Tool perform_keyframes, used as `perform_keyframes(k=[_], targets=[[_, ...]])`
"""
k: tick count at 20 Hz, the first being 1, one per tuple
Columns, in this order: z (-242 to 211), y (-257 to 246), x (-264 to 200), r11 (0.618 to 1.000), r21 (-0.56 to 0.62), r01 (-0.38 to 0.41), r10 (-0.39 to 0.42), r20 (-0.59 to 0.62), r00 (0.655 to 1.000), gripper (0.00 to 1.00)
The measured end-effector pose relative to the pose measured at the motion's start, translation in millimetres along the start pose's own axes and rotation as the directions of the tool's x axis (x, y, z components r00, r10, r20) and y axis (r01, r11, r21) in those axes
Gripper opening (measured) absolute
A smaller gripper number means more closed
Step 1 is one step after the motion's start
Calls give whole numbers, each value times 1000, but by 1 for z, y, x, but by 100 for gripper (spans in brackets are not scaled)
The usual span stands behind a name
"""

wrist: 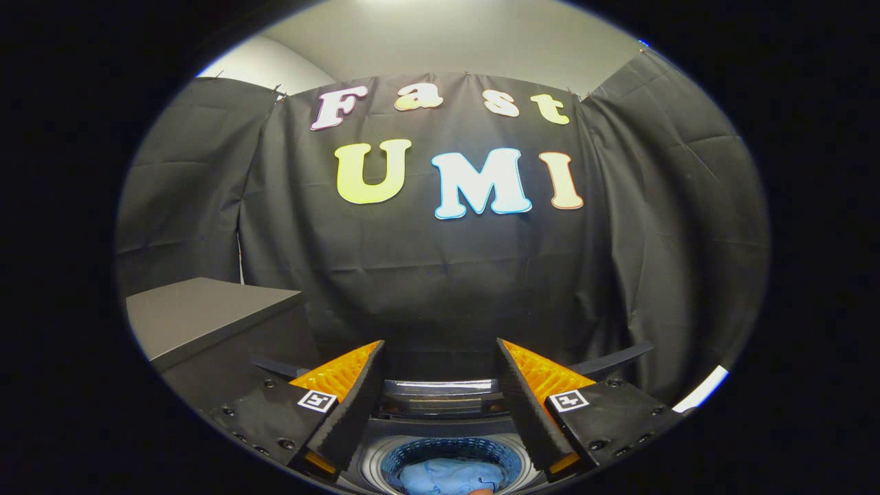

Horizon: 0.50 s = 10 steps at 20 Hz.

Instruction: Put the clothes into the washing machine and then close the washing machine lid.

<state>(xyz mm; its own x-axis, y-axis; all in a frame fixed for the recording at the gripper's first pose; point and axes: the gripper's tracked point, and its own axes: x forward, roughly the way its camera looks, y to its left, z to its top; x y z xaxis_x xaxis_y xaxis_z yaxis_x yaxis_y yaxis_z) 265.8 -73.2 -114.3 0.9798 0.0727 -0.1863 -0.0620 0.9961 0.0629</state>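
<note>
Blue clothes (448, 476) lie in washing machine (440, 402); claw (440, 375) open.

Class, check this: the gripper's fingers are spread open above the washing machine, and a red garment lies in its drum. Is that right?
Not quite. The gripper view shows the garment in the drum is light blue, not red. The rest holds: the gripper is open above the washing machine.

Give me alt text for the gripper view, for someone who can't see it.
The gripper hangs open and empty above an open top-loading washing machine, whose drum holds a light blue cloth between and below the fingers. A grey table stands beside it, black cloth wall behind.
</note>
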Motion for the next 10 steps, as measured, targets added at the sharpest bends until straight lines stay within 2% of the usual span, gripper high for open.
perform_keyframes(k=[7, 10], targets=[[-17, 0, -18, 1000, 2, 9, -9, -19, 1000, 96], [-39, -3, -23, 1000, 8, 25, -25, -86, 996, 97]])
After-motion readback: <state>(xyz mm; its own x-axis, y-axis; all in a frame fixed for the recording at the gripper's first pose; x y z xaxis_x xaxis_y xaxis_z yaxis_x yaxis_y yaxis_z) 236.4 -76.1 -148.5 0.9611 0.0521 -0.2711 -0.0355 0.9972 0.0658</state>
